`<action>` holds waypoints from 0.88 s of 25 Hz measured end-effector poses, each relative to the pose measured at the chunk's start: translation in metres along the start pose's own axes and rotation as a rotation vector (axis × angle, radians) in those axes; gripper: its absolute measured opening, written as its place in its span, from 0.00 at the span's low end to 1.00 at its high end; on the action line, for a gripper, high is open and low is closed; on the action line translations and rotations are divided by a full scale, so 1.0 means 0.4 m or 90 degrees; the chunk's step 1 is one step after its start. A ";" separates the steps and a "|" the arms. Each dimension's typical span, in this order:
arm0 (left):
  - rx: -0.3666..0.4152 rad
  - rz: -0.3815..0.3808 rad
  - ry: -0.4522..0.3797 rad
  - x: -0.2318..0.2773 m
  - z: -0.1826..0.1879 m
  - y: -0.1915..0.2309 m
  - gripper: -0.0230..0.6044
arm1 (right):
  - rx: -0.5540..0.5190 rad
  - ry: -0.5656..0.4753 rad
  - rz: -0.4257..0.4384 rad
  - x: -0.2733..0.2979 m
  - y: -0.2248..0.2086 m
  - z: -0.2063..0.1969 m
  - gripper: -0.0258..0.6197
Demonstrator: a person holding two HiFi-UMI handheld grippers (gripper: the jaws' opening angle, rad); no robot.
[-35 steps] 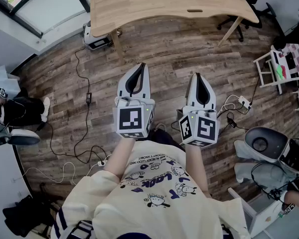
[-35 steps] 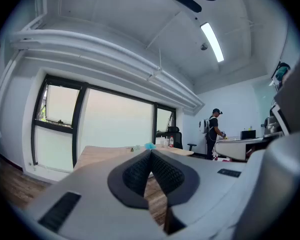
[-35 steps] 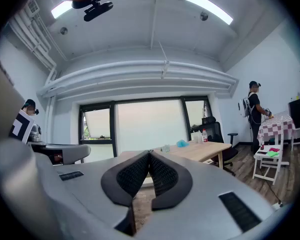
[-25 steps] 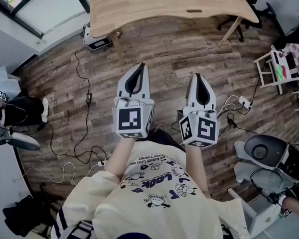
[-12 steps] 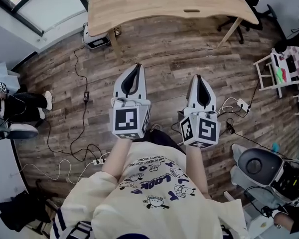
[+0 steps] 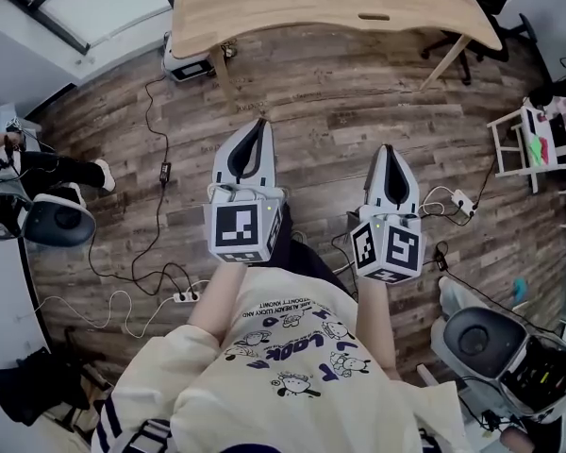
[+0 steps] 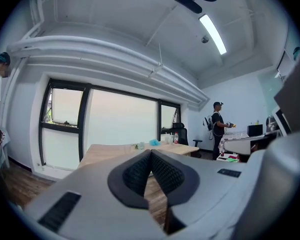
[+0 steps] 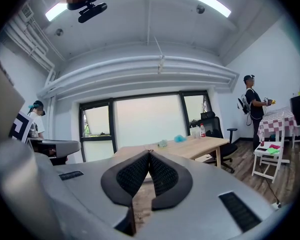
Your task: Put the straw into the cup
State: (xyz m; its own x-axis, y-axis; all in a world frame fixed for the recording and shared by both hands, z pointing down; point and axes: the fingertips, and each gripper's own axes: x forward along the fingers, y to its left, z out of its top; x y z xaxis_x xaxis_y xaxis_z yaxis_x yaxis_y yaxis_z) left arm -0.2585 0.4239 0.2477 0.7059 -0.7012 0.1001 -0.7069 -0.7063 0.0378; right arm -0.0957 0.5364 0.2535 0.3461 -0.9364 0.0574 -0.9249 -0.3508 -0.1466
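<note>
My left gripper (image 6: 258,124) and right gripper (image 6: 388,149) are held side by side at waist height over the wooden floor. Both are shut and hold nothing. A light wooden table (image 6: 330,3) stands ahead of them, some way off. In the left gripper view the shut left gripper (image 7: 150,151) points at that table (image 7: 110,151). Small items (image 7: 154,142) sit on its far part. The right gripper view shows the shut right gripper (image 8: 149,152) and the same table (image 8: 200,146), with a bottle (image 8: 202,130) and clear cups (image 8: 195,131). I cannot make out a straw.
Cables (image 6: 160,173) and a power strip (image 6: 462,199) lie on the floor. A seated person's legs (image 6: 61,170) and a grey chair base (image 6: 57,223) are at the left. A white rack (image 6: 519,149) stands at the right. Another person (image 8: 251,101) stands far right.
The floor and table have shifted in the head view as I moved. Both grippers stay shut and side by side; the right one has drifted a little right and down.
</note>
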 end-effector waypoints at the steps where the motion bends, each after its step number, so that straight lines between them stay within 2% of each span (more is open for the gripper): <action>1: -0.003 0.001 0.001 0.008 -0.003 0.006 0.08 | -0.001 0.002 -0.001 0.007 -0.001 -0.004 0.08; 7: -0.009 -0.001 0.002 0.103 -0.008 0.048 0.08 | -0.002 0.003 -0.014 0.095 -0.015 -0.006 0.08; 22: -0.016 -0.024 -0.015 0.456 0.071 0.208 0.08 | -0.012 -0.011 -0.033 0.462 0.003 0.056 0.08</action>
State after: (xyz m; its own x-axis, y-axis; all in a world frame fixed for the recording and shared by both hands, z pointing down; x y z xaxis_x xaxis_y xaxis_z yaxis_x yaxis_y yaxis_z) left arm -0.1874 0.2347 0.2408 0.7331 -0.6761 0.0742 -0.6801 -0.7301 0.0663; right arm -0.0295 0.3628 0.2420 0.3963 -0.9168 0.0481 -0.9083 -0.3992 -0.1250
